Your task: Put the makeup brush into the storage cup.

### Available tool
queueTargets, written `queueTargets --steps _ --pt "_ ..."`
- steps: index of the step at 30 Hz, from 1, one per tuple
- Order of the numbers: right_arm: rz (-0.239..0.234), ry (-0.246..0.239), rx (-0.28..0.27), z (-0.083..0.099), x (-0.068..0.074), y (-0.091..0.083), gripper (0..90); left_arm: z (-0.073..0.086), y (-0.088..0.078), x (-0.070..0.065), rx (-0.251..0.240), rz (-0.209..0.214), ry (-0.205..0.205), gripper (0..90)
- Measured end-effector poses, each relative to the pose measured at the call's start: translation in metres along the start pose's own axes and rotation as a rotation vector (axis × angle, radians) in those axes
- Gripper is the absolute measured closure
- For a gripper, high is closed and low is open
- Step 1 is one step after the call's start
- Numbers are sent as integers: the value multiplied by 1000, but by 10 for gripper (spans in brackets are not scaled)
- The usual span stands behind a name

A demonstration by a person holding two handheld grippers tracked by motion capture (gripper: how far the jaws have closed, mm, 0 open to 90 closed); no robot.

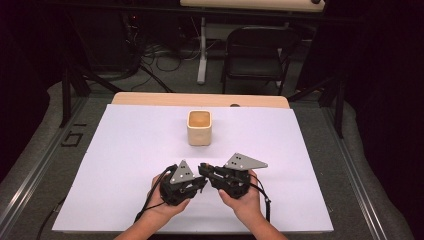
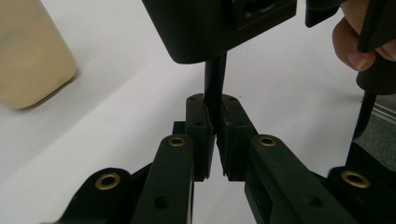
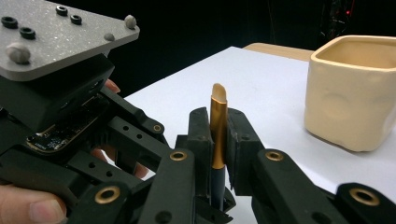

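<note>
A slim pen with a gold end and a dark shaft is held between both grippers, near the front of the white sheet. My left gripper is shut on the dark shaft. My right gripper is shut on the pen where gold meets dark, and the gold tip sticks out above its pads. In the high view the left gripper and right gripper meet nose to nose, a hand around each. A cream square cup stands upright behind them, apart from both.
The cup sits to the right of the right gripper's jaws and at the upper left in the left gripper view. A wooden table edge borders the sheet's far side. A black folding chair and cables lie beyond.
</note>
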State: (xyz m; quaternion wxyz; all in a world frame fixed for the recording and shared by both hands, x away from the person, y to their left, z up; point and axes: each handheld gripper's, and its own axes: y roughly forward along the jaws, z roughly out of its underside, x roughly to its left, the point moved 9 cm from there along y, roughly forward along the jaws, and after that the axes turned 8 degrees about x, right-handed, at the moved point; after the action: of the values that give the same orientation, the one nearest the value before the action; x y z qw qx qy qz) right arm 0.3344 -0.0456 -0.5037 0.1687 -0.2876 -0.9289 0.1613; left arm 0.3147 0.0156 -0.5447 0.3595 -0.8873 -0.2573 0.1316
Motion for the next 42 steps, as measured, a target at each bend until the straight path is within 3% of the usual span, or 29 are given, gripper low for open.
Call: queueTargets --steps 27,42 --pt "22 -26 5 -1 0 -1 835 -1 0 0 -16 7 -1 826" --pt "77 -33 -16 -5 -15 -5 836 -4 -3 12 -60 0 -13 568"
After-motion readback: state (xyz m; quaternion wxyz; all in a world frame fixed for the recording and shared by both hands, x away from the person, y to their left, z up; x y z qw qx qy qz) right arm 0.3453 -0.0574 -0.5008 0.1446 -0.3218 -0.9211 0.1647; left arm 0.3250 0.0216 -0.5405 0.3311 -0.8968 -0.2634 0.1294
